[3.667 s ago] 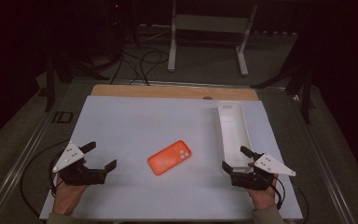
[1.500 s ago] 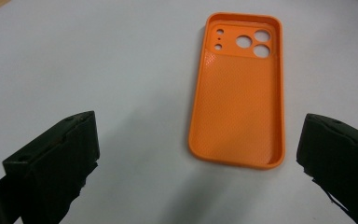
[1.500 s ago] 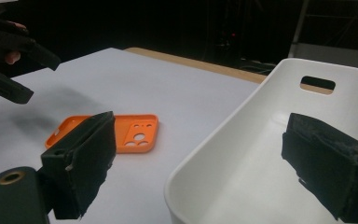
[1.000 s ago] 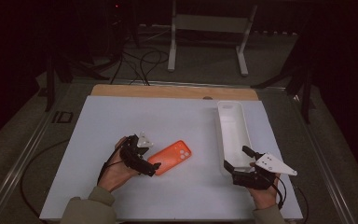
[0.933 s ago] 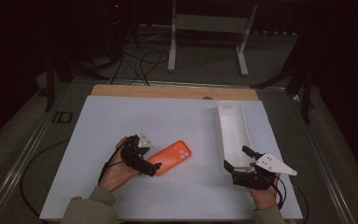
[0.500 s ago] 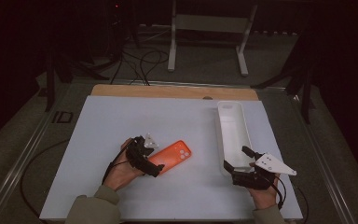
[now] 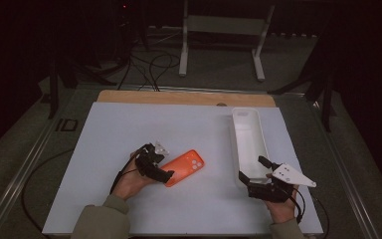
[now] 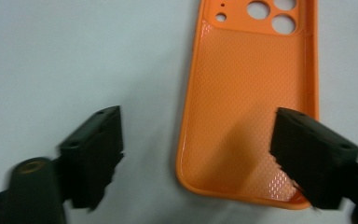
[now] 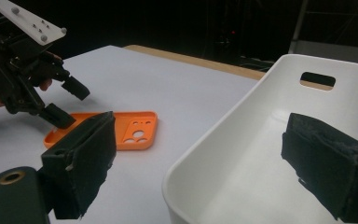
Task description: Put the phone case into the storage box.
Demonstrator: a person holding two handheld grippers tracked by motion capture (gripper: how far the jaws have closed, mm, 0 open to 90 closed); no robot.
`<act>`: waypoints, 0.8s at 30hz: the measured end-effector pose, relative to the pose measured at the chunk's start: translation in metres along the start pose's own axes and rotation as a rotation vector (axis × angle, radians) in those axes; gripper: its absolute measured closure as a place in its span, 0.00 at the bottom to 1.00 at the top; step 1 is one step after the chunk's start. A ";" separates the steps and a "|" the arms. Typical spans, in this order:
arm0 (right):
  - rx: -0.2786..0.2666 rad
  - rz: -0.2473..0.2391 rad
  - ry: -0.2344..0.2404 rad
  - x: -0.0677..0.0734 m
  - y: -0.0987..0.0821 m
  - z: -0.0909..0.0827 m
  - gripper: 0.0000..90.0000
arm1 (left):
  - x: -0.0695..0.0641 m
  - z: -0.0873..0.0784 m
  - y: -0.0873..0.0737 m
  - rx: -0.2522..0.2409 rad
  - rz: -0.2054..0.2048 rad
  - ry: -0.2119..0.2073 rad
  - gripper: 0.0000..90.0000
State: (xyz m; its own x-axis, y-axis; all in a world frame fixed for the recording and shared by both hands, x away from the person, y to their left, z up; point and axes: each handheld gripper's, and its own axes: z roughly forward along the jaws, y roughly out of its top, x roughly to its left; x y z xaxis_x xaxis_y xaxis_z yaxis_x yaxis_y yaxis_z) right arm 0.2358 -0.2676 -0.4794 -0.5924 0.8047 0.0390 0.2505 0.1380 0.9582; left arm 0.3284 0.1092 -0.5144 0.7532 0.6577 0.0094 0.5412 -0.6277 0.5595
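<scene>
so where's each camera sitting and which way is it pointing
high view: above the person's side, looking forward and down at the table; both hands and tools show.
left gripper view: on the left tool, looking down at the orange phone case; its jaws straddle one side edge, just closing, not pressing.
right gripper view: on the right tool, facing the white bin.
All share the case.

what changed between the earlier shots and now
The left gripper came in from the near-left of the table to the orange phone case and sank onto its near end. Its jaws have just been closing, one over the case's hollow inside, one on the table beside it, not yet pinching. The case, the white tray and the right gripper at the tray's near end stayed put.
</scene>
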 end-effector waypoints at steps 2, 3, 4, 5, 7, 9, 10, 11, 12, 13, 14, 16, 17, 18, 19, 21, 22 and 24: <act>0.002 0.002 0.000 0.000 0.000 0.000 0.11 | 0.001 0.001 0.000 0.005 0.004 -0.001 0.42; 0.002 -0.001 0.001 0.000 0.000 0.000 0.11 | 0.003 0.001 -0.001 0.014 0.004 -0.014 0.46; 0.002 -0.001 0.001 0.000 0.000 0.000 0.11 | 0.003 0.001 -0.001 0.014 0.004 -0.014 0.49; 0.000 0.000 0.000 0.000 0.000 0.000 0.11 | 0.005 0.002 -0.001 0.023 0.011 -0.022 0.53; 0.001 0.001 -0.002 0.000 0.000 0.000 0.11 | 0.006 0.003 -0.002 0.028 0.007 -0.029 0.60; 0.004 0.002 -0.003 0.000 0.000 0.000 0.11 | 0.008 0.003 -0.002 0.026 0.006 -0.032 0.67; 0.004 0.002 -0.003 0.000 0.000 0.000 0.11 | 0.008 0.003 -0.002 0.026 0.006 -0.032 0.70; 0.005 0.003 -0.003 0.000 0.000 0.000 0.11 | 0.010 0.003 -0.002 0.026 0.000 -0.047 0.73; 0.005 0.003 -0.003 0.000 0.000 0.000 0.11 | 0.010 0.003 -0.002 0.026 0.000 -0.047 0.76; 0.005 0.003 -0.003 0.000 0.000 0.000 0.11 | 0.011 0.004 -0.002 0.029 -0.005 -0.052 0.78; 0.005 0.003 -0.003 0.000 0.000 0.000 0.11 | 0.011 0.004 -0.002 0.029 -0.005 -0.052 0.80; 0.006 0.005 -0.003 0.000 -0.001 0.000 0.11 | 0.012 0.005 -0.001 0.035 0.001 -0.059 0.84; 0.006 0.004 -0.003 0.000 0.000 0.000 0.11 | 0.013 0.006 -0.001 0.041 0.003 -0.059 0.85; 0.006 0.004 -0.003 0.000 0.000 0.000 0.11 | 0.013 0.006 -0.001 0.041 0.003 -0.059 0.87; 0.007 0.006 -0.004 0.000 -0.001 0.000 0.11 | 0.013 0.006 0.001 0.045 0.006 -0.054 0.88; 0.007 0.005 -0.004 0.000 -0.001 0.000 0.11 | 0.012 0.007 0.002 0.053 0.012 -0.049 0.90; 0.007 0.005 -0.004 0.000 -0.001 0.000 0.11 | 0.012 0.007 0.002 0.053 0.012 -0.049 0.92; 0.007 0.005 -0.004 0.000 -0.001 0.000 0.11 | 0.011 0.008 0.005 0.065 0.027 -0.035 0.93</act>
State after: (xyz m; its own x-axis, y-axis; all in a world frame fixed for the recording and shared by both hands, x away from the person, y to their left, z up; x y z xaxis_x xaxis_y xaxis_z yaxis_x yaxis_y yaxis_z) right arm 0.2360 -0.2676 -0.4800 -0.5877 0.8079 0.0427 0.2590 0.1379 0.9560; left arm 0.3426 0.1103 -0.5177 0.7800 0.6257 -0.0055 0.5425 -0.6719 0.5042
